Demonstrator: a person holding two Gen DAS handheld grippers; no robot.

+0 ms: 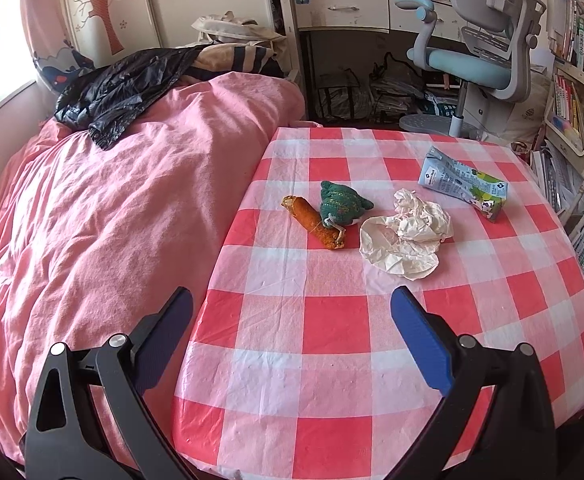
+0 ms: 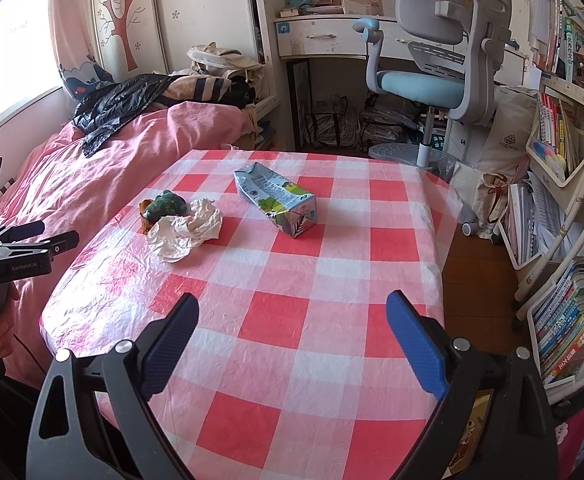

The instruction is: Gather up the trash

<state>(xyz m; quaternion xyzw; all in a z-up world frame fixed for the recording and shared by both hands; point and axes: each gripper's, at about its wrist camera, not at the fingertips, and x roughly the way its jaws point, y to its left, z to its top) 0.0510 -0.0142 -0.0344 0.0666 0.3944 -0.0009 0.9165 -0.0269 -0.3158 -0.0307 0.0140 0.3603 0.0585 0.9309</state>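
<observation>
On the table (image 1: 332, 320), the crumpled paper (image 1: 406, 236) lies between the knitted toy (image 1: 342, 204) and the carton (image 1: 464, 184).

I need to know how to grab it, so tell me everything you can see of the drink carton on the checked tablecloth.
The drink carton is a pale blue printed box with green patches and small print, paperboard by its look. It lies on its side on the checked tablecloth, dented and partly flattened, its gabled top pinched and pointing away from the grippers. It rests apart from the crumpled paper nearby; only the cloth touches it. Neither gripper is near it.
</observation>
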